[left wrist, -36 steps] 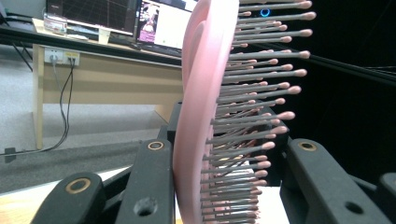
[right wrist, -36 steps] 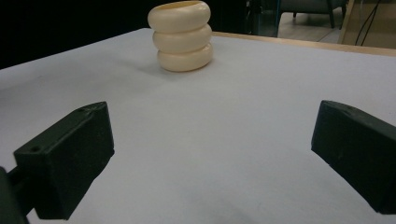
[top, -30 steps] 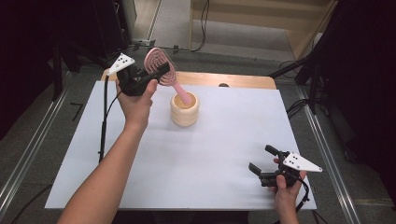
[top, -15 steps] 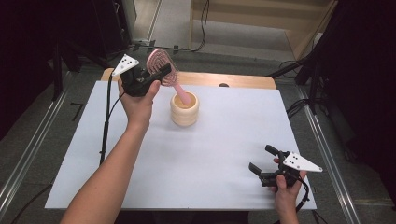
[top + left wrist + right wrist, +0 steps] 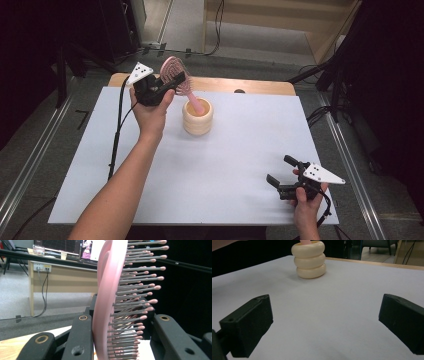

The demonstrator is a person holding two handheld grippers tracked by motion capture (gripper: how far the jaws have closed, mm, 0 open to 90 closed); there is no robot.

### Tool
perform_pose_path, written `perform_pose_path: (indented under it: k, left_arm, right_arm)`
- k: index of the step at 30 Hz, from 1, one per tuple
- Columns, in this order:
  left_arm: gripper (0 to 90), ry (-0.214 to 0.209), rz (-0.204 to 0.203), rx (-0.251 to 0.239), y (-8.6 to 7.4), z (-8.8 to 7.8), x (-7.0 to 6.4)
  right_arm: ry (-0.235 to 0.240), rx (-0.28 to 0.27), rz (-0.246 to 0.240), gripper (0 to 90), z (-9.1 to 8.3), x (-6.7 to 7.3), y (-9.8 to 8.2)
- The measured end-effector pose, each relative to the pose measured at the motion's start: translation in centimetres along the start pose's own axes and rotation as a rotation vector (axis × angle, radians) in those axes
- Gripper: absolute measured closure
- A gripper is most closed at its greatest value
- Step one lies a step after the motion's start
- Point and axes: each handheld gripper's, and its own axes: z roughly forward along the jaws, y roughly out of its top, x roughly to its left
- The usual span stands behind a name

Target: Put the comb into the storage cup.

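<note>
A cream holder (image 5: 197, 118) shaped like three stacked rings stands on the white table top (image 5: 210, 165), toward the far side and left of the middle; in it sits the handle end of a pink hairbrush (image 5: 176, 75), and nothing else can be made out inside; in the right gripper view the holder (image 5: 310, 259) shows with a bit of pink just above its rim.

The hairbrush leans; its long axis runs from the holder's mouth up and away to the far left, handle low, oval head high above the table's far edge; in the left gripper view the head (image 5: 107, 300) stands edge-on, its bristles pointing to the right of that view.

The left gripper (image 5: 167, 86) is clamped on the hairbrush's head, one jaw against the back, the other on the bristle side; the right gripper (image 5: 281, 173) rests low at the near right corner of the table top, well apart from the holder, its jaws spread wide with nothing between them.
</note>
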Motion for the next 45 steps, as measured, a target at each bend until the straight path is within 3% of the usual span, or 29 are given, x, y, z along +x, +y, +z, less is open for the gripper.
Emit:
perform_pose_path:
  k: [45]
  left_arm:
    - [65.9,0.019,0.0,0.068,-3.8,1.5,0.5]
  right_arm:
    - [0.002,0.005,-0.002,0.0,0.1,0.0,0.0]
